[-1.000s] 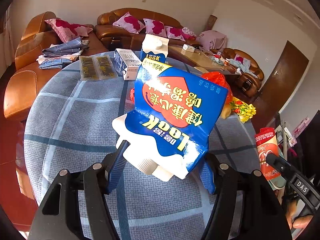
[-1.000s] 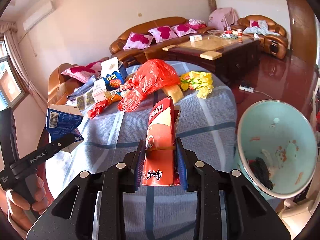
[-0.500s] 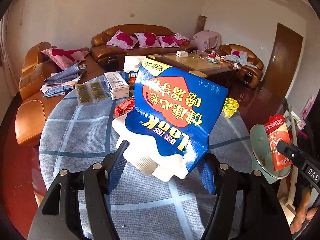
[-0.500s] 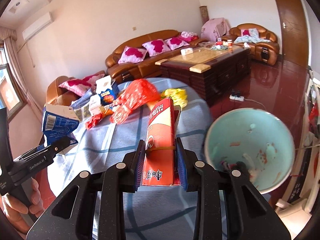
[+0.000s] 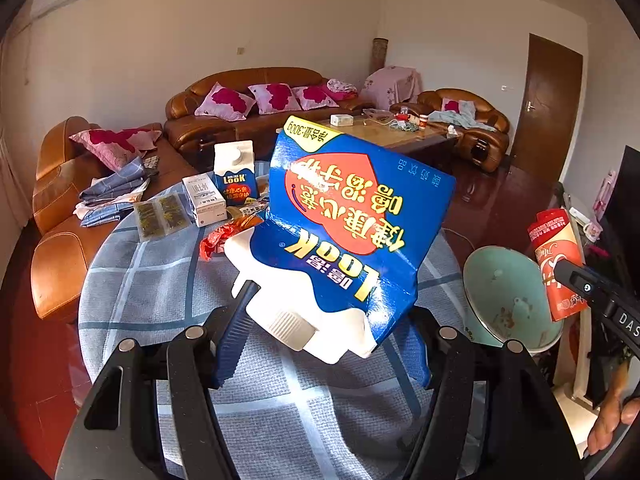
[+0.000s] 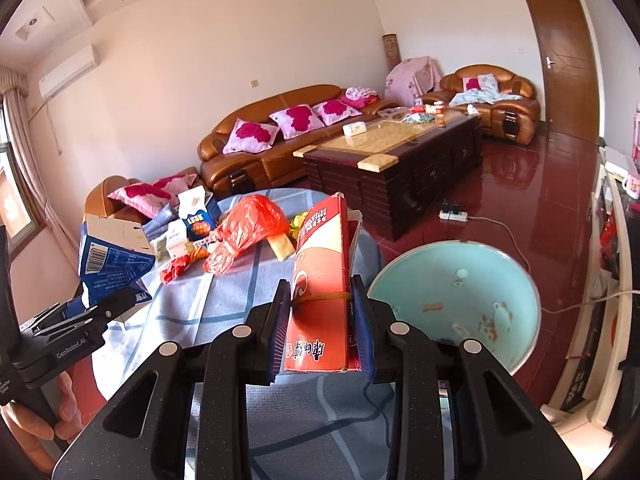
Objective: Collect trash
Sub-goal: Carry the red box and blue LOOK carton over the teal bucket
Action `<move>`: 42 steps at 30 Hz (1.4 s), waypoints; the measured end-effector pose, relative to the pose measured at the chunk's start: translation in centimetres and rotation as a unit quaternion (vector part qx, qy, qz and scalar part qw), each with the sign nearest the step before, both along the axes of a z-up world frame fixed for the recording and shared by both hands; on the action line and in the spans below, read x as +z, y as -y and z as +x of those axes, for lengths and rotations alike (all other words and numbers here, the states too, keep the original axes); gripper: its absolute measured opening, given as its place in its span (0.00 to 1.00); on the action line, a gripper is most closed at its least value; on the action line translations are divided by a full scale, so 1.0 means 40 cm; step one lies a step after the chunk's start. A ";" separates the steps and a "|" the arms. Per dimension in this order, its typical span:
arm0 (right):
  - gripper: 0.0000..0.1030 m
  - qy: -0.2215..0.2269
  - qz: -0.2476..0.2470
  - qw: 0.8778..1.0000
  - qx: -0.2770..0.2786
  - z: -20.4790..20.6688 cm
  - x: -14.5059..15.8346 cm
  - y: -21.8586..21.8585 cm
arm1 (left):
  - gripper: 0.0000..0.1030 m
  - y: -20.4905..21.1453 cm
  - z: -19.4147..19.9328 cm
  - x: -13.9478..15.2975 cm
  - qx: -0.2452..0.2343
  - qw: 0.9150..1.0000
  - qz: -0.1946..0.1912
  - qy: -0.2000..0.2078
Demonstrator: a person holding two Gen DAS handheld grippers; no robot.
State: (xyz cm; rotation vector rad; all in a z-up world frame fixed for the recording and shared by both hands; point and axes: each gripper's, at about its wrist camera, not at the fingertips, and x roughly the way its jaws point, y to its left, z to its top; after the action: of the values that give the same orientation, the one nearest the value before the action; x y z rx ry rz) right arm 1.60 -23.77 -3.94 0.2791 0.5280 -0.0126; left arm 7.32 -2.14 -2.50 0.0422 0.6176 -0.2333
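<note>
Left wrist view: my left tool [image 5: 320,344] holds a blue milk carton [image 5: 352,232] above the tabletop [image 5: 160,280]. My right tool [image 6: 322,320] grips a red carton [image 6: 320,292] narrowly, near the green bin [image 6: 460,300] at right.

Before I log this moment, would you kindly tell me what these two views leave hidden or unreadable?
- Bin floor: cut off in the right wrist view behind its near rim and the right gripper.
- Table behind the blue carton: hidden in the left wrist view.
- Red carton far side: unseen; in the left wrist view the gripper covers part.
- Coffee table items: too small.
</note>
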 end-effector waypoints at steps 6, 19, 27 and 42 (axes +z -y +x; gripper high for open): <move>0.30 0.007 -0.001 1.000 -0.011 -0.022 0.012 0.018 | 0.62 0.017 -0.013 0.013 -0.010 1.000 0.004 0.006; 0.30 0.020 0.002 0.999 -0.033 -0.060 0.032 0.063 | 0.62 0.091 -0.034 0.049 -0.038 0.999 0.010 0.022; 0.30 0.026 0.006 0.998 -0.049 -0.076 0.039 0.101 | 0.62 0.143 -0.038 0.063 -0.057 0.998 0.014 0.028; 0.30 0.023 0.015 0.996 -0.090 -0.091 0.025 0.189 | 0.62 0.244 -0.039 0.050 -0.097 0.995 0.022 0.019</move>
State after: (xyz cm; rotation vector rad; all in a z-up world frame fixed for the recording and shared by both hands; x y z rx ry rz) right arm -2.04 -31.31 -2.94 0.3556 0.4561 -0.1726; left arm 5.75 -11.92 -0.49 0.1485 0.5806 -0.4061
